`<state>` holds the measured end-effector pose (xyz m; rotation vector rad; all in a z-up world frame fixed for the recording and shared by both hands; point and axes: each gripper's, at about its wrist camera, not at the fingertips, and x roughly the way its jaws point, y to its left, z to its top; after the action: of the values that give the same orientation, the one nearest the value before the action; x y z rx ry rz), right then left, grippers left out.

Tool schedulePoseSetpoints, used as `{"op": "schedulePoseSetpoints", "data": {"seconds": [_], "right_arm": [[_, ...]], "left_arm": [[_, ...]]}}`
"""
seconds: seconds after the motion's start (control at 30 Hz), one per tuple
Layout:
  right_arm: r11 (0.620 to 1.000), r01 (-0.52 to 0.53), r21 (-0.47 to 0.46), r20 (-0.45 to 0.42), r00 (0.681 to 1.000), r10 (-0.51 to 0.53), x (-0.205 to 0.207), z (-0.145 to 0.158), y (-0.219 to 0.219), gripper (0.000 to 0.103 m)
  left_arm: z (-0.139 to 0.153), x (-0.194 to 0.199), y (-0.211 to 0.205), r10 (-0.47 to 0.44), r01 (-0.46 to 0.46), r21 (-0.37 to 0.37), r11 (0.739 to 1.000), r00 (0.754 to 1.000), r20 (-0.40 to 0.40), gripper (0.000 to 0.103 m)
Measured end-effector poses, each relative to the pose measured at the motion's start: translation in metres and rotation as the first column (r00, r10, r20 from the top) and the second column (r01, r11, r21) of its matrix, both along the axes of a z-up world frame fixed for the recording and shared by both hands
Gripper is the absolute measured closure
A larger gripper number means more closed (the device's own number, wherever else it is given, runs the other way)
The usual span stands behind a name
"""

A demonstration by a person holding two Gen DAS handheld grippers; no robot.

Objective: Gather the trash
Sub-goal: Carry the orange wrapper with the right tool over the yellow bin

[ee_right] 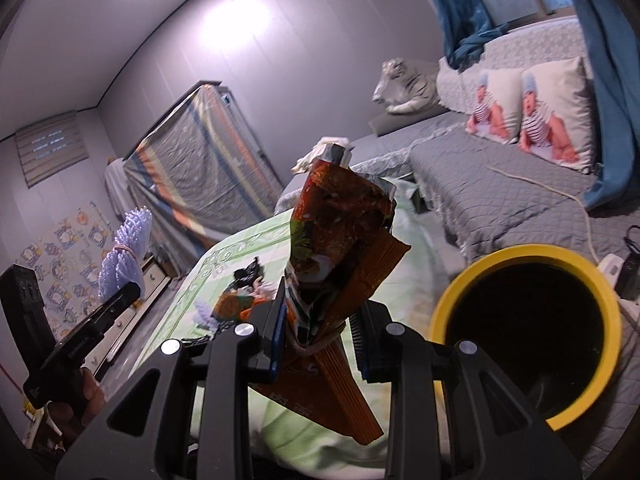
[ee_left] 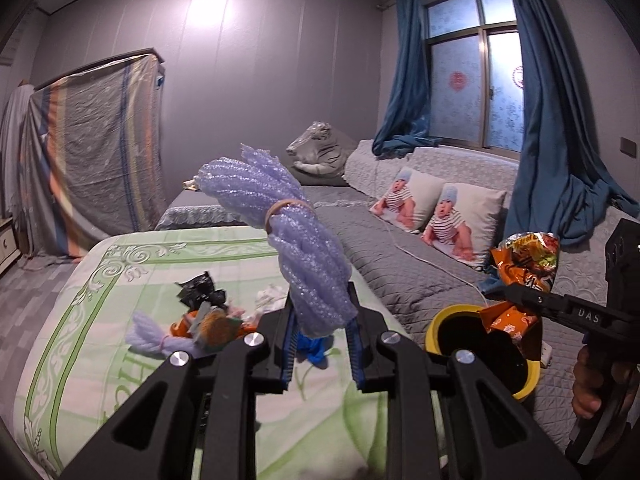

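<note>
The left gripper squeezes a purple foam net bundle up over the green bed sheet, and the right gripper squeezes an orange snack wrapper next to the yellow trash bin.

Left wrist view: sits close behind own fingers, faces across green bedspread toward far wall and window; yellow bin right of bedspread. Right wrist view: tilted, bin very near, right of bedspread. Shared: bedspread, bin, baby pillows beyond bin.
</note>
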<state>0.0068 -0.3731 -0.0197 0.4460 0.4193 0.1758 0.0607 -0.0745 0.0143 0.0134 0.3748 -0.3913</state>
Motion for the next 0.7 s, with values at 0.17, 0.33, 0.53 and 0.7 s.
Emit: {"op": "schedulePoseSetpoints", "data": {"seconds": [0.17,0.33,0.53,0.7], "right_arm": [[0.997,0.074,0.001,0.006,0.997,-0.074,-0.004,-0.001,-0.028,0.077],[0.989,0.144,0.008,0.005,0.989,-0.144,-0.011,-0.006,-0.052,0.077],[0.978,0.208,0.014,0.000,0.978,-0.208,-0.015,-0.011,-0.076,0.077],[0.965,0.262,0.005,-0.003,0.965,-0.262,-0.020,-0.016,-0.090,0.077]], "left_arm": [[0.004,0.001,-0.029,-0.076,0.076,0.008,0.997,0.997,0.007,0.083],[0.005,0.000,-0.058,-0.148,0.147,0.020,0.989,0.989,0.012,0.083],[0.002,0.006,-0.095,-0.231,0.231,0.021,0.973,0.973,0.000,0.083],[-0.004,0.008,-0.117,-0.289,0.289,0.020,0.957,0.957,-0.007,0.083]]}}
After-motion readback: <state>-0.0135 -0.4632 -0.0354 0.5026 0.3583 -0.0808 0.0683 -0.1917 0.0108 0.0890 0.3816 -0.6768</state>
